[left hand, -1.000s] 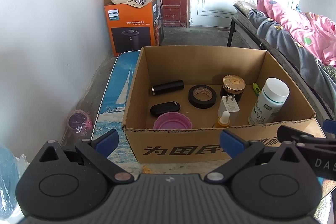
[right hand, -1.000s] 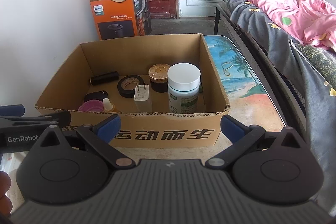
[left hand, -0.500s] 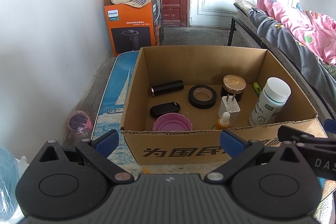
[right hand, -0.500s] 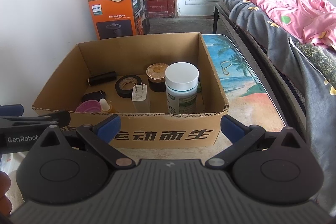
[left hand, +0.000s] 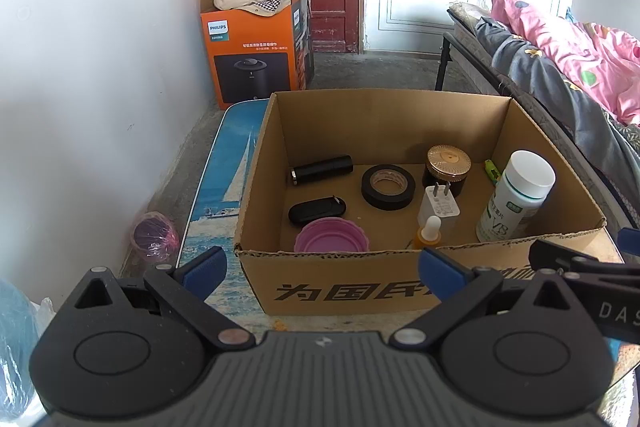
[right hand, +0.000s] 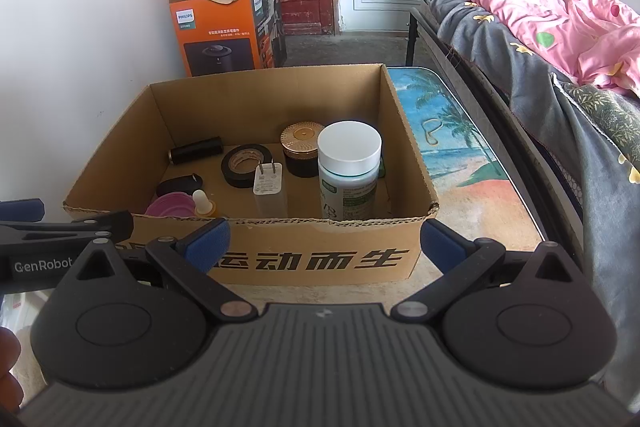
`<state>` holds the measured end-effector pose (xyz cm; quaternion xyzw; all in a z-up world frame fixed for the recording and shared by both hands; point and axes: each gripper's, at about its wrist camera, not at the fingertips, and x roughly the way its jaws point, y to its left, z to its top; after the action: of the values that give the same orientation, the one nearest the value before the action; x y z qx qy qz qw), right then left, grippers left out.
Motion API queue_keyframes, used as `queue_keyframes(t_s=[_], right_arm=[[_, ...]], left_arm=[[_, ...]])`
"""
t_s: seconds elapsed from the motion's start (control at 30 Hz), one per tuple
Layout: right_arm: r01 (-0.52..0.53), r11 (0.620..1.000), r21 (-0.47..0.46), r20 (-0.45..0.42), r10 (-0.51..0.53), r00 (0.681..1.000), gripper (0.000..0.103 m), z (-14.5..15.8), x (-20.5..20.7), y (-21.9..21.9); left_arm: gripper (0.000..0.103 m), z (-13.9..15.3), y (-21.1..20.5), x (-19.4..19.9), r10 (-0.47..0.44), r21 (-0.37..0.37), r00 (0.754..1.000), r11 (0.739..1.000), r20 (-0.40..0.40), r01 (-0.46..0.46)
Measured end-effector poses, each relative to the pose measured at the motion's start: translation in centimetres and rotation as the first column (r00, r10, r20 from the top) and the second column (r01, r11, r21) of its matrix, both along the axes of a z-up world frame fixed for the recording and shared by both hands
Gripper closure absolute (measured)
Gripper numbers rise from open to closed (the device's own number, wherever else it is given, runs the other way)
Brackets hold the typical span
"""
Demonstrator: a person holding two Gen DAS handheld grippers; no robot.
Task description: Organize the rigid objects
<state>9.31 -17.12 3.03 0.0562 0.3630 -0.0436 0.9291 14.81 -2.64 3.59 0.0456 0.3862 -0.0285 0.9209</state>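
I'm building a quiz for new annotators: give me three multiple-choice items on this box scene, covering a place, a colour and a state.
1. Where does the black tape roll lie?
A. inside the cardboard box
B. on the bed
C. on the floor by the wall

2. What colour is the cap of the pill bottle?
A. red
B. white
C. black

3. How do the fingers of the right gripper stand?
A. shut on the bottle
B. shut on nothing
C. open, holding nothing

Answers:
1 A, the roll rests flat on the box floor.
2 B, its lid shows plain white.
3 C, the blue pads sit wide apart before the box.
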Motion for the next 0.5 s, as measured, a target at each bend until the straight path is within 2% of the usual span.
queue_keyframes(t_s=[0.5], right_arm=[[-0.006, 1.0, -0.007, 0.003, 0.006, 1.0, 0.001, 0.36, 0.19, 0.14]], left_arm=[[0.001, 0.33, 0.17, -0.23, 0.005, -0.007, 1.0, 1.0, 0.006, -0.005]])
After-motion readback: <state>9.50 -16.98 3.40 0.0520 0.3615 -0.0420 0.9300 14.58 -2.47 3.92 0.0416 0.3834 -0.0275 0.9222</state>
